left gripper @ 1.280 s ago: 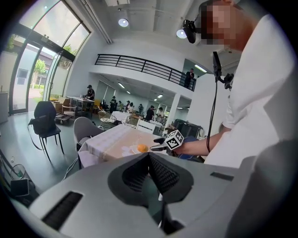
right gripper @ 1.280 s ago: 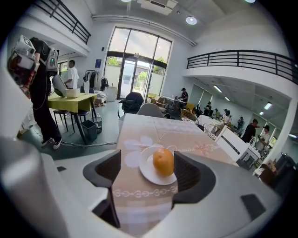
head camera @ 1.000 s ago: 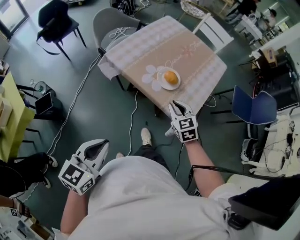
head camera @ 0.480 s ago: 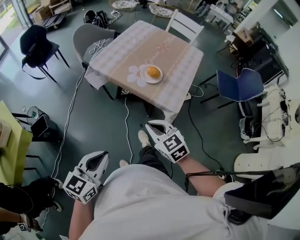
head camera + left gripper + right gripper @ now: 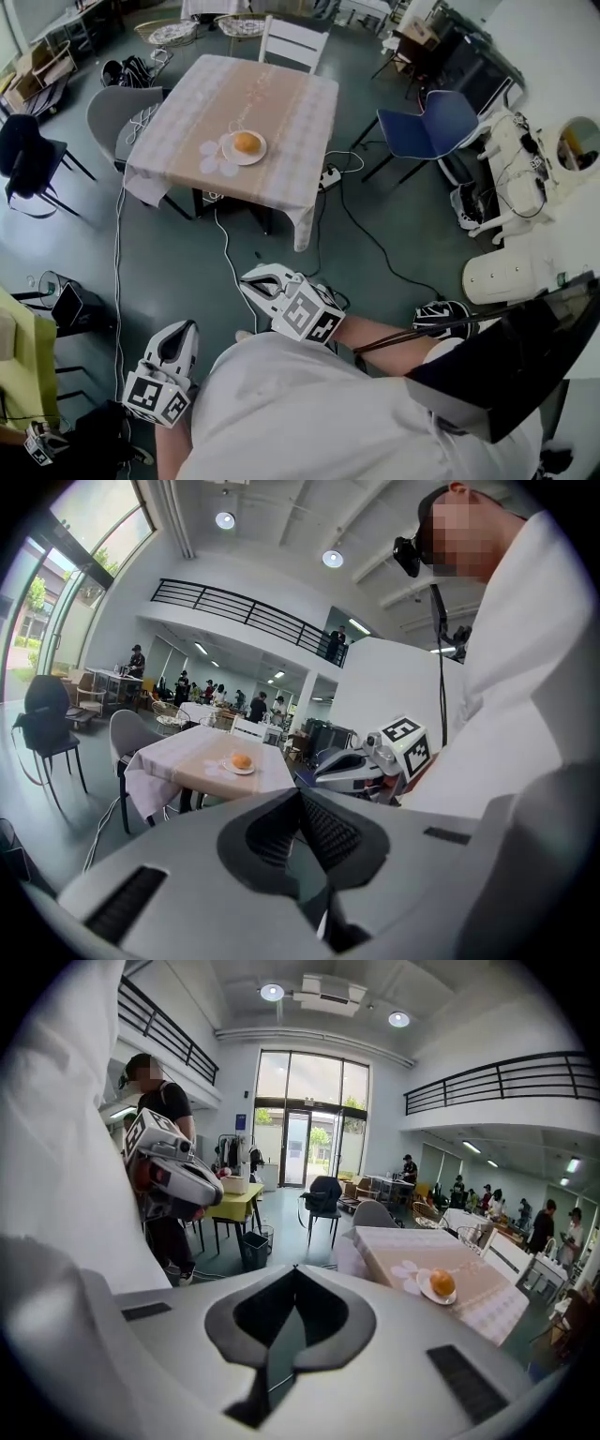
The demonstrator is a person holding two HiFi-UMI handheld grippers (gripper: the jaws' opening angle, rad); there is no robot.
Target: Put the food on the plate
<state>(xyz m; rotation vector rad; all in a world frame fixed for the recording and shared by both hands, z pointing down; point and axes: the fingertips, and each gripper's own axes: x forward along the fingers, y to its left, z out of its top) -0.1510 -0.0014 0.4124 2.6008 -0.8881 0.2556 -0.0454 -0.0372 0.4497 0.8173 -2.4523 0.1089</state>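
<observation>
An orange round food item [image 5: 247, 142] lies on a small white plate [image 5: 232, 155] on the cloth-covered table [image 5: 291, 122], well away from me. The same food [image 5: 442, 1282] and plate [image 5: 427, 1292] show in the right gripper view, and small in the left gripper view, food [image 5: 242, 760]. My left gripper [image 5: 180, 335] hangs low at my left side, shut and empty. My right gripper [image 5: 251, 279] is held in front of my body, pointing left, shut with nothing in it. Both are far from the table.
A white chair [image 5: 292, 39] stands behind the table, a grey chair [image 5: 112, 117] at its left, a blue chair [image 5: 427, 127] at its right. Cables [image 5: 225, 253] run over the dark floor. A yellow-green table [image 5: 230, 1202] and people stand further off.
My view has backed away from the table, which now sits smaller and further up-left. The right gripper came back from near the table edge to my body, turning leftward.
</observation>
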